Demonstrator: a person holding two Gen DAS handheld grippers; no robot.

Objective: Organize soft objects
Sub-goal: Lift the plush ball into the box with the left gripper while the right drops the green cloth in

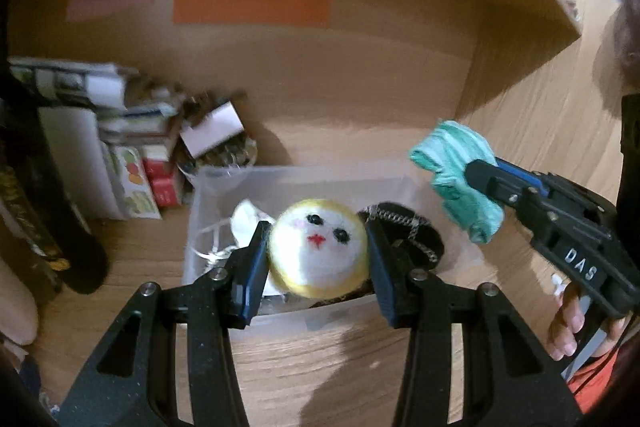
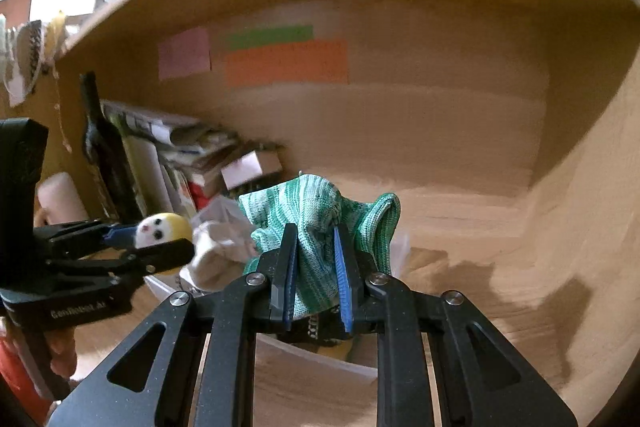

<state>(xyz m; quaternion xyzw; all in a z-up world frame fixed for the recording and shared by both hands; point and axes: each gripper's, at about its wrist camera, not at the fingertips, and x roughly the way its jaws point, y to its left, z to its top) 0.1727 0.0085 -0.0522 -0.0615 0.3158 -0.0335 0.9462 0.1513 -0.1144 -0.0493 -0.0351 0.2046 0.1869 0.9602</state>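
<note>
My left gripper (image 1: 318, 247) is shut on a round yellow-and-white plush ball with a drawn face (image 1: 318, 253), held above a clear plastic bin (image 1: 320, 311) on the wooden desk. In the bin lie a white cloth (image 1: 246, 223) and a black item with a chain (image 1: 404, 231). My right gripper (image 2: 314, 259) is shut on a green-and-white knitted cloth (image 2: 316, 211), held just above the bin's right side. In the right wrist view the left gripper (image 2: 160, 241) and its ball (image 2: 160, 227) show at left. In the left wrist view the right gripper (image 1: 476, 173) holds the cloth (image 1: 460, 179).
A stack of books, boxes and papers (image 1: 120, 131) stands against the back wall at left, with a dark bottle (image 2: 100, 143) beside it. Pink, green and orange paper strips (image 1: 252, 1) are stuck on the wooden back panel. A shelf overhangs the desk.
</note>
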